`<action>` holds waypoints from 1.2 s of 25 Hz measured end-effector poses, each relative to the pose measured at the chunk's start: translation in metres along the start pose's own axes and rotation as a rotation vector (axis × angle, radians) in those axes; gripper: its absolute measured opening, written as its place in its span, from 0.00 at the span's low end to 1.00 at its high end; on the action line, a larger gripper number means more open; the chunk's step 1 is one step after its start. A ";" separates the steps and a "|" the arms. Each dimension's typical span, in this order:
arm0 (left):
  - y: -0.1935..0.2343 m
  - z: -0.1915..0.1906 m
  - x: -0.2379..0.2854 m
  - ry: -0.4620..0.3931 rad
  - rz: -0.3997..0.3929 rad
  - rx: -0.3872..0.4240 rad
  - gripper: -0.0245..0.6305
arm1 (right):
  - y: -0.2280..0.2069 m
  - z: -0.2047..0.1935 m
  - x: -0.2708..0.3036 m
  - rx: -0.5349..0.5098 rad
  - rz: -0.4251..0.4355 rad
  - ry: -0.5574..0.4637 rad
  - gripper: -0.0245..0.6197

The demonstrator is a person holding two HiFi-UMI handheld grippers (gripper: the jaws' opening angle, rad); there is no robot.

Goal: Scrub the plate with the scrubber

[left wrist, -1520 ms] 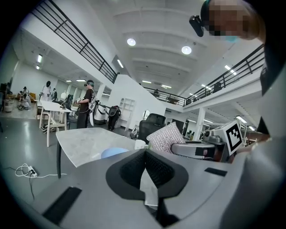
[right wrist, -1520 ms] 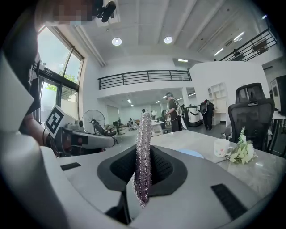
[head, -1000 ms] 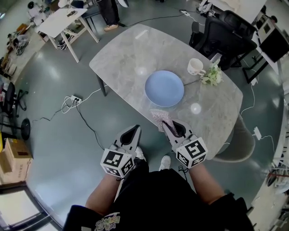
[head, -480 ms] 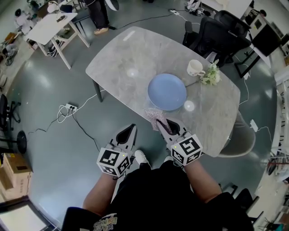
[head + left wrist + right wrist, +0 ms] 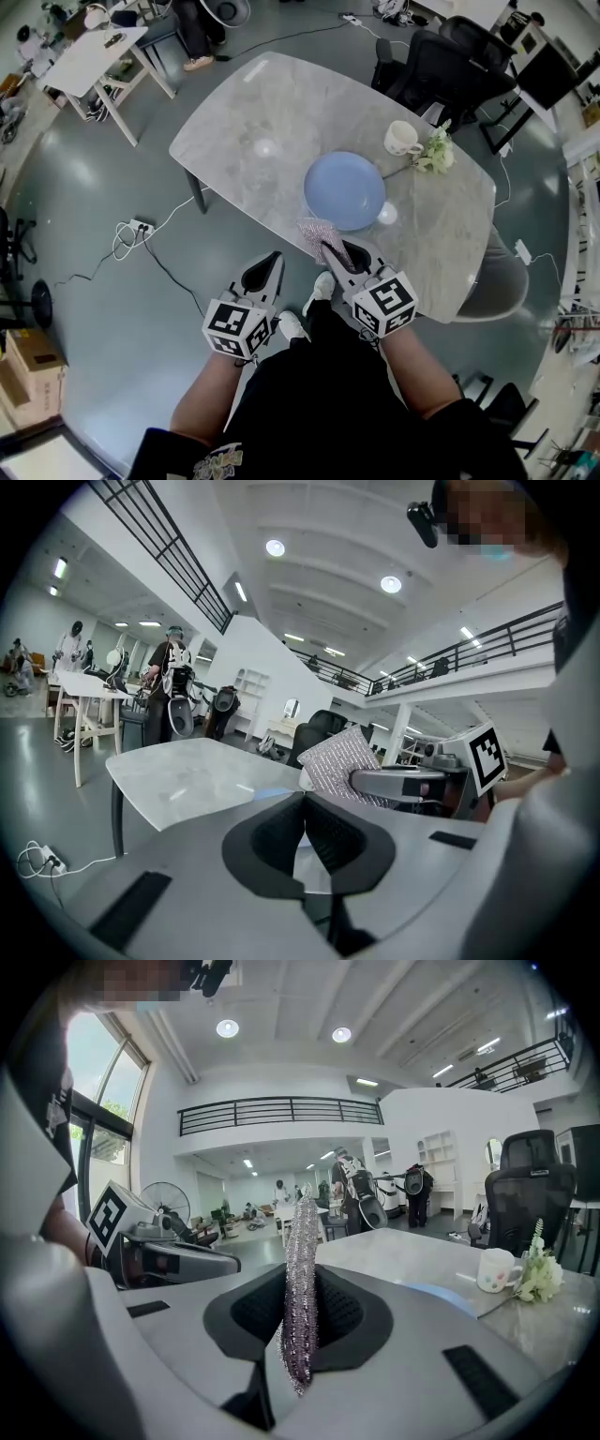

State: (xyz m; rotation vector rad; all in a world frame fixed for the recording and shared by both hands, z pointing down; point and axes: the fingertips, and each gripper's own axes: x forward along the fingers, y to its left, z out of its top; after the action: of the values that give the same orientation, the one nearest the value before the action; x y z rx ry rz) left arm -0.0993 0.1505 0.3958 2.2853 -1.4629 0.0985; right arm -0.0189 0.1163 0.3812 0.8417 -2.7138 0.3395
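The right hand-held gripper [image 5: 336,251] clamps the scrubber [image 5: 316,232], with the plate [image 5: 344,190] just ahead on the tabletop [image 5: 253,112]; the left hand-held gripper [image 5: 266,273] beside it is closed and empty.

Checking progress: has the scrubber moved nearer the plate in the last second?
Yes. The scrubber, held in the right gripper, has edged closer to the plate's near rim.

Marble table [image 5: 281,112] on glossy grey floor [image 5: 75,309] (cables [image 5: 131,232] trailing), black office chair [image 5: 441,66] beyond.
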 end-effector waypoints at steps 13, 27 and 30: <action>0.031 0.001 0.065 0.069 0.016 -0.017 0.06 | -0.070 -0.005 0.030 0.061 -0.037 0.030 0.15; 0.056 -0.016 0.150 0.193 0.053 -0.023 0.07 | -0.163 -0.024 0.050 0.139 -0.075 0.094 0.15; 0.066 -0.025 0.168 0.233 0.066 -0.032 0.08 | -0.179 -0.029 0.059 0.149 -0.069 0.113 0.15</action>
State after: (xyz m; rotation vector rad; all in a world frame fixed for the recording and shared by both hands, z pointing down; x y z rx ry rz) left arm -0.0787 -0.0062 0.4860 2.1188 -1.4070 0.3465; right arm 0.0442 -0.0492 0.4530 0.9241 -2.5735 0.5617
